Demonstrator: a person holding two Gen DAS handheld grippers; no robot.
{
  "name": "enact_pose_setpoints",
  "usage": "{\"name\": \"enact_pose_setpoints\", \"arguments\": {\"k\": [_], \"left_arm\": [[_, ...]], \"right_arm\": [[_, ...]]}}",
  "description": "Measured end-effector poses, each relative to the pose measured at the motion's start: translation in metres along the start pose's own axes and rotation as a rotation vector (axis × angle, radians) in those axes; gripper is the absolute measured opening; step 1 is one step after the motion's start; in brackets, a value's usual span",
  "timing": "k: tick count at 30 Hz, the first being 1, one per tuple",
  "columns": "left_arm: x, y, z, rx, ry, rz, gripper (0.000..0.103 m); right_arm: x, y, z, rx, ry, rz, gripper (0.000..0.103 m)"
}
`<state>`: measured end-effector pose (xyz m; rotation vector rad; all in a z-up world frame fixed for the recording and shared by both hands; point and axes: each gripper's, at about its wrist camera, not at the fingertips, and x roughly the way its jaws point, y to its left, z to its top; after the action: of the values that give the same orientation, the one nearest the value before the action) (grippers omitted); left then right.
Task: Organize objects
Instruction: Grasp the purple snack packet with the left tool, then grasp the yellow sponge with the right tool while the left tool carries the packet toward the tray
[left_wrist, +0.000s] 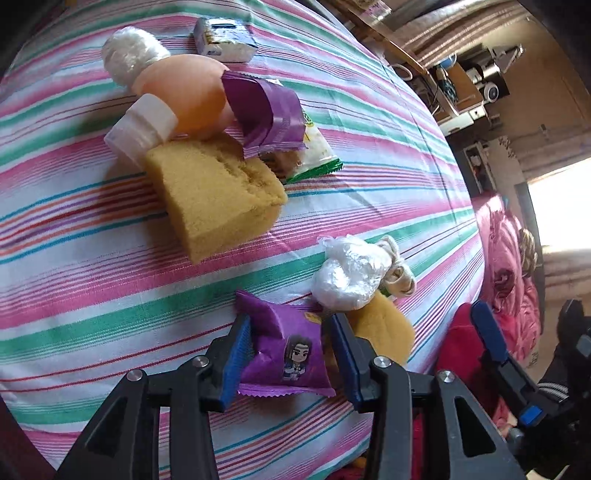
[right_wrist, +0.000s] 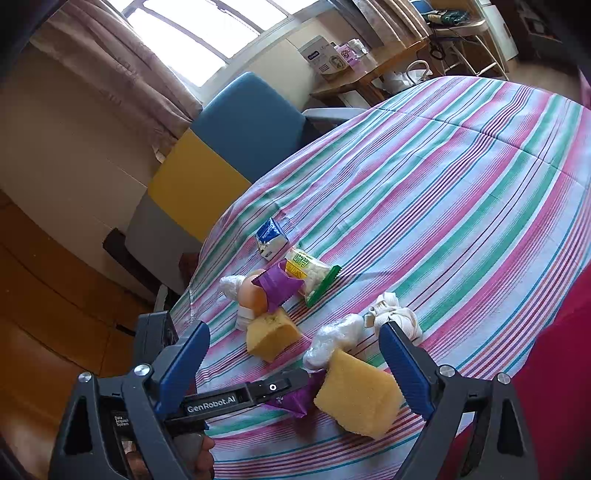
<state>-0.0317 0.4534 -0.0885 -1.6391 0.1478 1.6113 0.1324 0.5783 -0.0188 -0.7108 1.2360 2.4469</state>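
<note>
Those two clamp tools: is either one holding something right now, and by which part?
The left gripper has a purple snack packet between its jaws, one pad at each side edge; whether they press on it cannot be told. The right gripper holds nothing, jaws wide open.

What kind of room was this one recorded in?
Probably a lived-in home room, perhaps a bedroom or living room: a striped cloth covers the work surface, curtains hang by a window, and a cluttered wooden side table stands behind.
</note>
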Motion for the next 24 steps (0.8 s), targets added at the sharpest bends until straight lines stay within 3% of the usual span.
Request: {"name": "enact_pose_setpoints", "arguments": {"k": [8, 11, 17, 24], "left_arm": [[-0.001, -0.019, -0.020, 0.251, -0.026, 0.122, 0.044], [-0.004, -0.020, -0.026, 0.318, -0.060, 0.152, 0.037], [-0.029, -0.002, -0.037, 0.263, -0.147, 0.100, 0.034], [-0.083, 0.011, -0.072, 0.262, -0.269, 0.071, 0.034]], "right_arm": [[0.001, 0.000, 0.000, -0.001, 0.010, -0.013, 0.094], [0.002, 0.000, 0.001, -0.003, 0.015, -0.022, 0.094], [0.007, 0.000, 0.001, -0.008, 0.041, -0.041, 0.094], [0.027, 0.003, 0.001, -0.027, 0.164, -0.088, 0.094]]}}
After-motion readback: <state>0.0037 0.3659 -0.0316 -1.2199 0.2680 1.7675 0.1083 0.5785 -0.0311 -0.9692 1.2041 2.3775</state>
